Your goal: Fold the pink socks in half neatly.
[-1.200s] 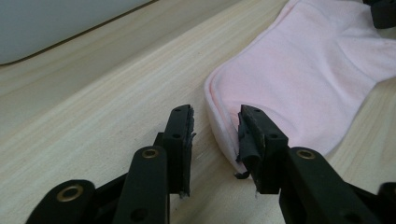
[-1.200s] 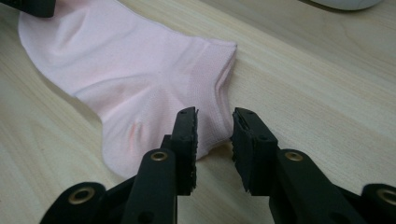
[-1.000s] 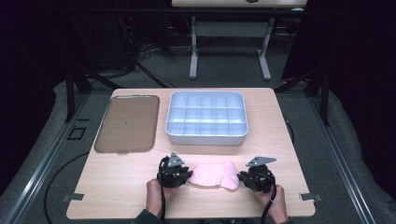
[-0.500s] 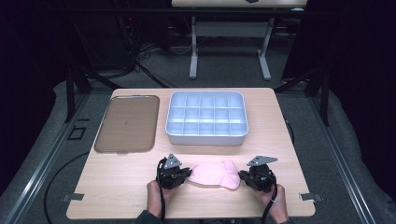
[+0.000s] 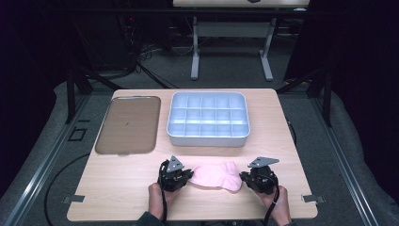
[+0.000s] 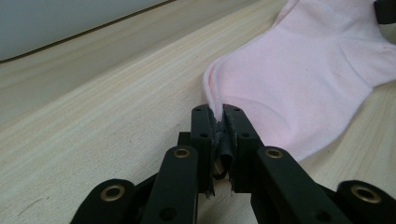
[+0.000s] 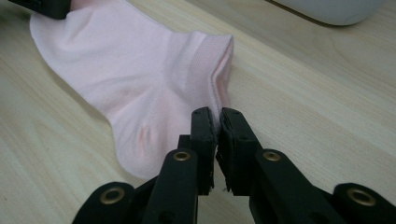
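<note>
A light wooden table (image 5: 141,188) carried two containers toward its far side. A pale grey compartment tray (image 5: 208,118), split by dividers into a grid of small cells, sat at the far middle of the table. Just left of that compartment tray, a short gap apart, lay a flat brown tray (image 5: 129,124) with rounded corners and a raised rim, its longer side running away from the near edge. Beyond the table stood a second table's white legs (image 5: 195,52) on a grey carpeted floor (image 5: 230,70). Left of those legs, dark cables (image 5: 141,56) lay tangled on the floor. Small metal brackets (image 5: 310,198) stuck out at the table's near corners.
</note>
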{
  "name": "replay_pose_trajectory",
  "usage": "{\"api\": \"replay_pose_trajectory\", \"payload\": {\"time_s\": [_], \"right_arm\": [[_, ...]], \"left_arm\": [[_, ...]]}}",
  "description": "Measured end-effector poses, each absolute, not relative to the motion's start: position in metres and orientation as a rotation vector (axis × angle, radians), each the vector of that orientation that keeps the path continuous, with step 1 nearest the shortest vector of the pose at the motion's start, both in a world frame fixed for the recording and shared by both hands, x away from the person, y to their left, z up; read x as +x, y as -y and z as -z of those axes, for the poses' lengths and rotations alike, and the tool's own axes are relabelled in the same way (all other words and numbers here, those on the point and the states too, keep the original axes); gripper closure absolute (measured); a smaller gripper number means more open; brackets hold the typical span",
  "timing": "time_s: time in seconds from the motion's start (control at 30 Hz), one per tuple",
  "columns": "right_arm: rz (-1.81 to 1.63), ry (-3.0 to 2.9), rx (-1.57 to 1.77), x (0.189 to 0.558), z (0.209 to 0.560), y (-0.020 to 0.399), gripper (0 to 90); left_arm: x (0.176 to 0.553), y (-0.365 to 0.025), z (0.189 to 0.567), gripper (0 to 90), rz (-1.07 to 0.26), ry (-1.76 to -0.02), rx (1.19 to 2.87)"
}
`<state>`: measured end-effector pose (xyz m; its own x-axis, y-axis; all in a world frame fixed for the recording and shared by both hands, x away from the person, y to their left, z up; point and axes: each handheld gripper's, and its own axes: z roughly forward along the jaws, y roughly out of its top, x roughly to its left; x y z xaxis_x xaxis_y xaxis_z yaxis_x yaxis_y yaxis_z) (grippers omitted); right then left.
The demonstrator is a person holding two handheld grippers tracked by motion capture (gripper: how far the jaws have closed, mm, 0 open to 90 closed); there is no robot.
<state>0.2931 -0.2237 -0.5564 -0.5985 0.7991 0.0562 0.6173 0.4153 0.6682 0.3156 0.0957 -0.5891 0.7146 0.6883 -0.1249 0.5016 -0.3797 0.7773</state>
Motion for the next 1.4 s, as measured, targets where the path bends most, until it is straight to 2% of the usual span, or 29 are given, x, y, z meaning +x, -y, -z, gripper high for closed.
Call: {"api": "replay_pose_trajectory", "payload": {"time_s": [0.5, 0.83, 0.87, 0.9, 0.97, 1.1, 1.27, 1.3, 1.4], "right_arm": [[-0.987, -2.417, 1.175, 0.288, 0.534, 0.213, 83.2], [-0.984, -2.445, 1.157, 0.291, 0.534, 0.202, 83.5], [-1.003, -2.456, 1.139, 0.291, 0.532, 0.197, 83.6], [-1.003, -2.456, 1.139, 0.291, 0.532, 0.197, 83.6], [-0.995, -2.464, 1.112, 0.292, 0.529, 0.191, 83.8], [-0.986, -2.459, 1.110, 0.294, 0.527, 0.190, 83.8], [-0.982, -2.460, 1.096, 0.294, 0.523, 0.191, 83.8], [-0.980, -2.455, 1.085, 0.293, 0.520, 0.190, 83.8], [-0.976, -2.460, 1.076, 0.293, 0.518, 0.188, 83.7]], "left_arm": [[0.319, -0.098, 0.590, 82.7, -0.241, -0.919, 2.048], [0.318, -0.099, 0.589, 79.8, -0.245, -0.936, 2.040], [0.317, -0.098, 0.589, 70.3, -0.268, -0.943, 2.037], [0.317, -0.099, 0.589, 70.3, -0.278, -0.937, 2.044], [0.315, -0.101, 0.588, 61.7, -0.267, -0.933, 2.020], [0.312, -0.106, 0.586, 59.1, -0.272, -0.906, 1.981], [0.310, -0.106, 0.586, 62.3, -0.286, -0.912, 1.975], [0.310, -0.105, 0.586, 67.2, -0.282, -0.897, 1.985], [0.310, -0.104, 0.587, 73.0, -0.283, -0.896, 1.998]]}}
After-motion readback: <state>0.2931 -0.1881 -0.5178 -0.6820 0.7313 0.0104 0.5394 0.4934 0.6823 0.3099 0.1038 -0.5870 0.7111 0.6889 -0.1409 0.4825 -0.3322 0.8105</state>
